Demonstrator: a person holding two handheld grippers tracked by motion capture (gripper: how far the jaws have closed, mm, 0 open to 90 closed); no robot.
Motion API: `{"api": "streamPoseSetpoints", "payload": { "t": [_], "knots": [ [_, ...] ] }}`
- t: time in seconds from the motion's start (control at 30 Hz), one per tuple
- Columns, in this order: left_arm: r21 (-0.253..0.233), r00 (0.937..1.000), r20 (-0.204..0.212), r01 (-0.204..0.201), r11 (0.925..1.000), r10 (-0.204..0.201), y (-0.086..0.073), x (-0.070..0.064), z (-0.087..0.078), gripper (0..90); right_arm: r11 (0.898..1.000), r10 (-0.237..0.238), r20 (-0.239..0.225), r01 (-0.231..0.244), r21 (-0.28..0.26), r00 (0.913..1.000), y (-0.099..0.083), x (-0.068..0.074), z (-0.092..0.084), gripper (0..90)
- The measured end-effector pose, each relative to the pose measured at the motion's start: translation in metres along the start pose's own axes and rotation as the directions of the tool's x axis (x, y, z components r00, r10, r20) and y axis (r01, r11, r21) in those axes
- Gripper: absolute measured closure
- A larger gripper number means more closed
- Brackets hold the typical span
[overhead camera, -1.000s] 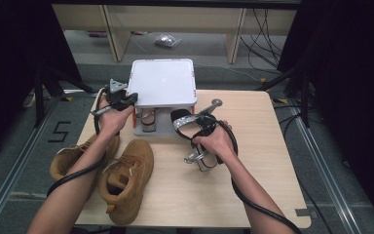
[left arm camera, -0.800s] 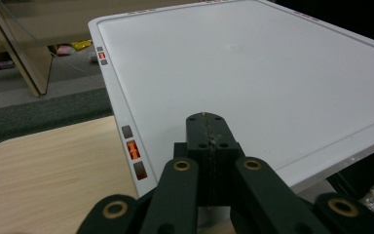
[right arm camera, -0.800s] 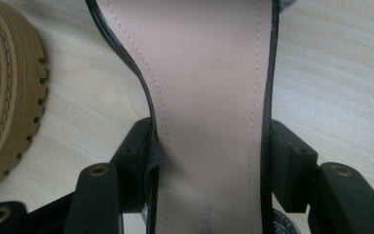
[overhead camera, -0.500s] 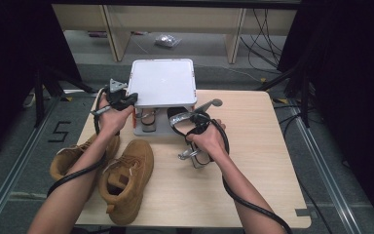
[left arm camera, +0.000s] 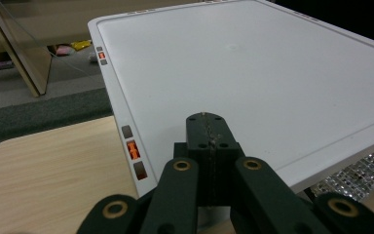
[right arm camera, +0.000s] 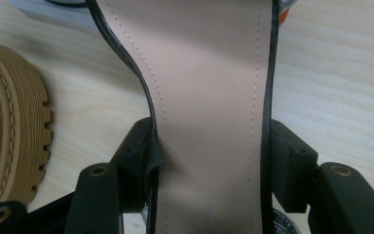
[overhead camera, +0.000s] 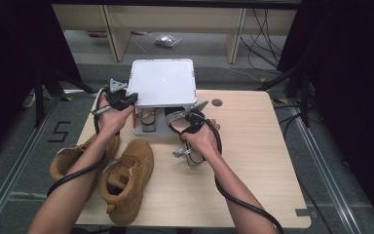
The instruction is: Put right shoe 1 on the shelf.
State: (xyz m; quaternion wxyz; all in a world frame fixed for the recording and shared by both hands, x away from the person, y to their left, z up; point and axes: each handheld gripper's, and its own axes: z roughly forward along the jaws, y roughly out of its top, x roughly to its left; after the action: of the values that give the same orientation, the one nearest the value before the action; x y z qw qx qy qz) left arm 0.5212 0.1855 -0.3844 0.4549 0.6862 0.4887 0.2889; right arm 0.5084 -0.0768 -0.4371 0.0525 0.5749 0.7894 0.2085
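A small white-topped shoe rack (overhead camera: 163, 83) stands at the table's back middle, and a strappy sandal (overhead camera: 148, 119) lies under its top. My right gripper (overhead camera: 187, 129) is shut on a second sandal (overhead camera: 174, 116) with a tan insole (right arm camera: 209, 87) and black edging. Its jaws press both sides of the sole, and the toe end points in at the rack's lower opening. My left gripper (overhead camera: 130, 100) is shut on nothing at the left edge of the rack's top (left arm camera: 253, 63). Its closed tips (left arm camera: 209, 131) hover just over that white surface. A glittery strap (left arm camera: 360, 170) shows below the top.
Two tan suede boots (overhead camera: 126, 175) (overhead camera: 70, 158) lie at the table's front left; one ribbed sole (right arm camera: 9, 122) is close to the held sandal. The wooden table (overhead camera: 263, 146) has a cable hole (overhead camera: 217, 103) at the back. Wooden legs and cables stand on the floor beyond.
My right hand has carried the sandal left and away from me, toward the rack's opening. The left hand and its gripper have kept still at the rack's edge.
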Motion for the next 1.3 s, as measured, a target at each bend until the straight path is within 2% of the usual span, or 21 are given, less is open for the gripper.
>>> {"api": "streamPoseSetpoints", "payload": {
  "t": [0.03,0.07,0.13,0.17,0.2,0.3,0.33,0.53,0.6,0.63,0.73,0.8,0.87,0.93,1.0,1.03,1.07,1.1,1.2,1.23,1.3],
  "knots": [
    [0.000,1.0000,0.000,0.001,1.0000,-0.001,0.000,0.000,0.000,89.8,0.998,-0.056,0.019,0.057,-0.016,0.9982,0.001,-0.003,0.001,44.0],
    [0.000,1.0000,0.000,0.002,1.0000,-0.002,0.000,0.000,0.000,89.8,1.000,0.000,0.006,0.000,-0.015,1.0000,0.000,0.001,0.002,44.0],
    [0.000,1.0000,0.002,0.004,1.0000,-0.004,0.000,0.000,0.000,89.8,1.000,-0.025,0.019,0.026,-0.007,0.9995,0.002,0.001,0.003,44.0],
    [0.000,1.0000,0.004,0.005,1.0000,-0.005,0.000,0.001,0.000,89.8,1.000,-0.009,0.006,0.009,-0.011,0.9999,0.002,0.002,0.004,44.1],
    [0.000,1.0000,0.004,0.006,1.0000,-0.006,0.000,0.001,0.000,89.8,0.999,-0.043,0.004,0.043,-0.016,0.9991,0.002,-0.001,0.007,44.0],
    [-0.002,1.0000,0.002,0.004,1.0000,-0.004,0.000,0.000,0.000,89.8,0.998,0.045,0.017,-0.046,0.035,0.9988,0.002,0.005,0.007,44.0],
    [-0.002,1.0000,0.002,0.005,1.0000,-0.005,0.000,0.000,0.000,89.8,1.000,0.010,0.020,-0.010,0.004,0.9998,0.001,0.003,0.010,44.0],
    [0.001,1.0000,0.007,0.006,1.0000,-0.006,0.000,0.001,0.000,89.8,0.999,0.020,0.015,-0.020,0.025,0.9997,0.001,0.006,0.015,44.0],
    [0.002,1.0000,0.007,0.005,1.0000,-0.005,0.000,0.001,0.000,89.8,0.998,0.060,0.016,-0.061,0.028,0.9981,0.001,0.009,0.016,44.0],
    [0.002,1.0000,0.006,0.005,1.0000,-0.005,0.000,0.001,0.000,89.8,0.999,0.035,0.019,-0.035,0.022,0.9992,0.002,0.007,0.017,44.0],
    [0.001,1.0000,0.006,0.005,1.0000,-0.005,0.000,0.001,0.000,89.8,0.997,0.076,0.028,-0.076,0.025,0.9968,0.002,0.010,0.018,43.9],
    [0.002,1.0000,0.007,0.005,1.0000,-0.005,0.000,0.001,0.000,89.8,0.999,0.040,0.044,-0.040,0.017,0.9983,0.002,0.008,0.021,43.9],
    [0.003,1.0000,0.008,0.005,1.0000,-0.005,0.000,0.001,0.000,89.8,0.999,0.043,0.045,-0.044,0.022,0.9980,0.002,0.009,0.023,43.9],
    [0.004,1.0000,0.008,0.004,1.0000,-0.004,0.001,0.001,0.000,89.8,0.996,0.079,0.042,-0.081,0.032,0.9960,0.002,0.012,0.026,43.9],
    [0.005,1.0000,0.009,0.003,1.0000,-0.003,0.001,0.001,0.000,89.8,0.998,0.050,0.051,-0.052,0.026,0.9974,0.002,0.010,0.028,44.0],
    [0.005,1.0000,0.009,0.004,1.0000,-0.004,0.001,0.001,0.000,89.8,0.997,0.074,0.053,-0.076,0.026,0.9958,0.002,0.012,0.030,43.9],
    [0.005,0.9999,0.009,0.004,1.0000,-0.005,0.001,0.001,0.000,89.8,0.986,0.144,0.071,-0.149,0.074,0.9871,0.003,0.017,0.029,44.0],
    [0.004,0.9999,0.010,0.004,1.0000,-0.004,0.001,0.001,0.000,89.8,0.993,0.102,0.077,-0.107,0.057,0.9918,0.003,0.014,0.032,43.9],
    [0.004,1.0000,0.009,0.004,1.0000,-0.004,0.000,0.001,0.000,89.8,0.996,0.068,0.098,-0.073,0.050,0.9929,0.003,0.015,0.035,43.8],
    [0.003,0.9999,0.011,0.006,1.0000,-0.006,0.000,0.002,0.000,89.8,0.992,0.107,0.089,-0.112,0.056,0.9903,0.003,0.017,0.036,43.8],
    [0.003,0.9999,0.010,0.005,1.0000,-0.005,0.000,0.001,0.000,89.8,0.993,0.093,0.087,-0.099,0.064,0.9918,0.004,0.017,0.035,43.6]
  ]
}}
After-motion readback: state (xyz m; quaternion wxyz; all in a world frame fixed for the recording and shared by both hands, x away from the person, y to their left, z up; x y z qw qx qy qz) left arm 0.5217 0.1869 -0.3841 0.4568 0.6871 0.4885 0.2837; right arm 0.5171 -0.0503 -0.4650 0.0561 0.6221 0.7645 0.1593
